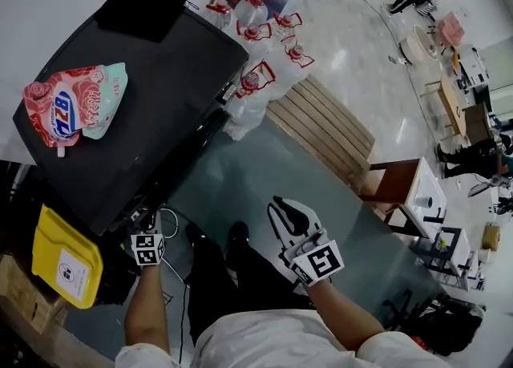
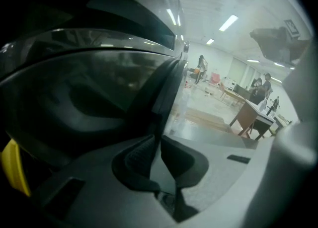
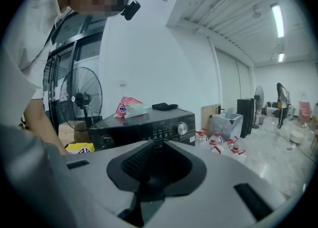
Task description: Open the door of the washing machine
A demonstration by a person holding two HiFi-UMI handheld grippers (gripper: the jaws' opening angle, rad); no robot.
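The washing machine sat in the upper left of the head view, a black box seen from above, and its door filled the whole left half of the left gripper view as a dark, curved glass panel. The left gripper was right up against it, jaws squeezed together on the door's dark rim, which ran down straight into the tips. The right gripper hung out over the floor at the lower middle of the head view, well apart from the machine, jaws closed with nothing in them and just looking at the machine's control panel from a way off. On top of the machine lay a pink and teal detergent pouch and a black cloth thing at the far corner. A yellow container sat at the lower left beside the machine, a bunch of big water bottles stood past it at top centre, and a wooden slatted board lay on the floor near those.
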